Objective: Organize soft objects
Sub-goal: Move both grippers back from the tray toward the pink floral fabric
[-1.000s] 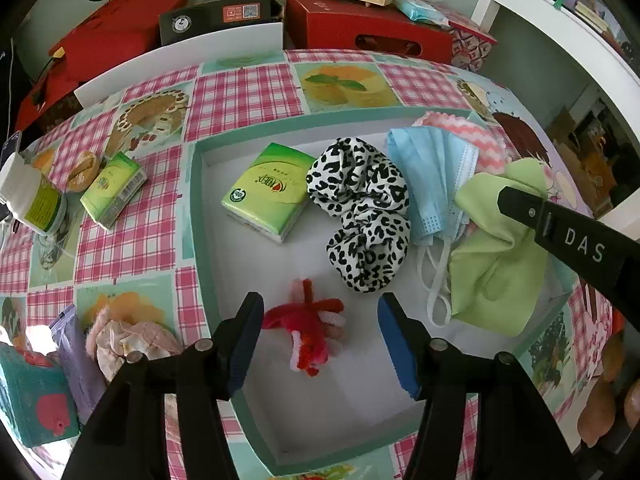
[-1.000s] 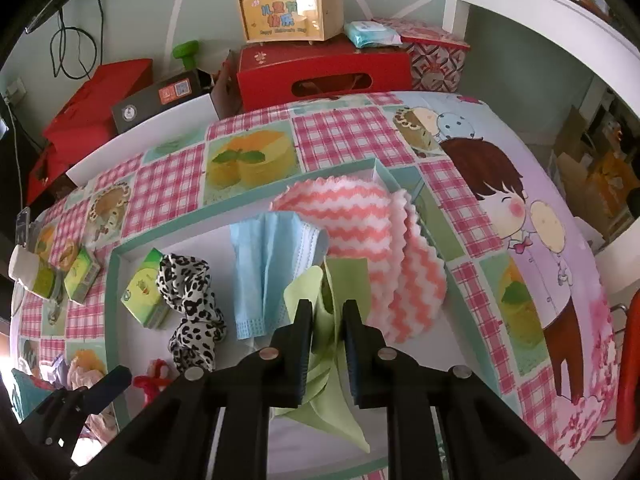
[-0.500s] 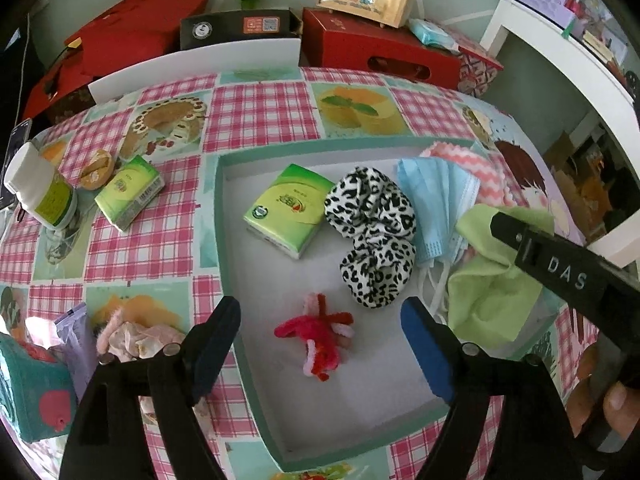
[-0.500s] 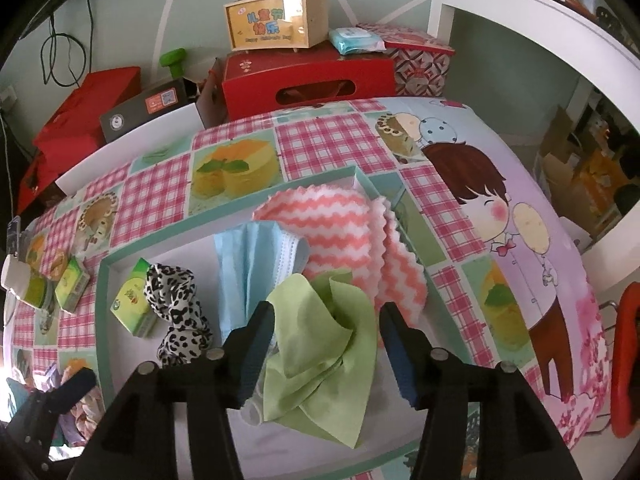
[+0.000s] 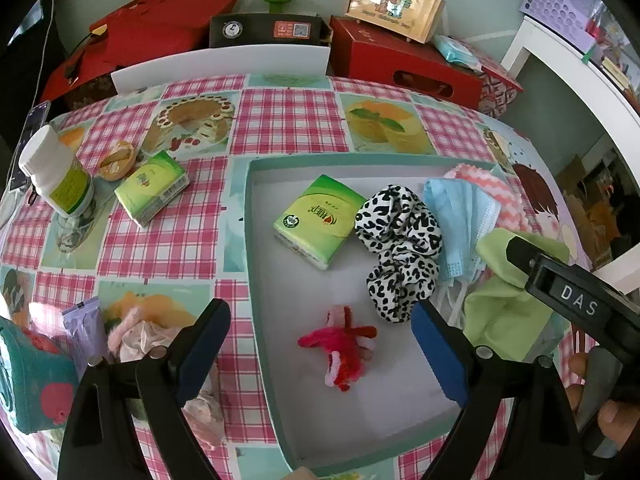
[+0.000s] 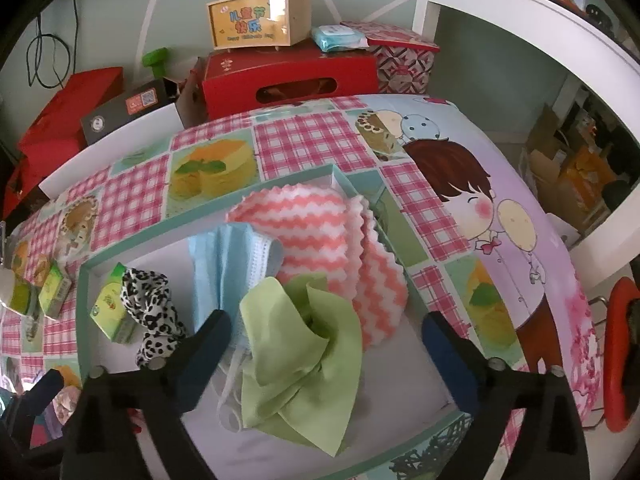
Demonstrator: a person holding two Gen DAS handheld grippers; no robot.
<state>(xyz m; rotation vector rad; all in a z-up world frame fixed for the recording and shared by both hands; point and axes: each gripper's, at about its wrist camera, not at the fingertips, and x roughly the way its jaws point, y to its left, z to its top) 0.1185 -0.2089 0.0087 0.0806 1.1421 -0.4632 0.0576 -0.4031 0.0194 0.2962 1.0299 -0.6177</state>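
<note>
Clearly, in the left wrist view, the left gripper (image 5: 316, 350) stood spread wide, its jaws having just been opening, with nothing pressed between the blue pads. The red fuzzy toy (image 5: 340, 344) lay free on the floor of the shallow tray (image 5: 248, 240), between the fingers but touched by neither. At about one o'clock from it sat the leopard scrunchie (image 5: 400, 256), touching the green tissue pack (image 5: 316, 220) at eleven o'clock. Out on the checked cloth, at nine o'clock from the toy, a pink crumpled fabric (image 5: 136, 336) waited beside the tray, with a second tissue pack (image 5: 152, 188) and a white bottle (image 5: 56, 172) farther up at ten o'clock.

In the right wrist view, the right gripper (image 6: 324, 344) also gaped wide, its jaws having just been opening, and the green cloth (image 6: 300, 352) lay loose between them in the tray, gripped by nothing. At eleven o'clock from the cloth rested the blue face mask (image 6: 228, 264); at one o'clock, the pink zigzag cloth (image 6: 320, 220) draped over the tray's far corner.

The pink fabric looked likely to come next: light, limp and not fragile, it would probably bunch rather than slip, so pinching a raised fold near its middle seemed best.
</note>
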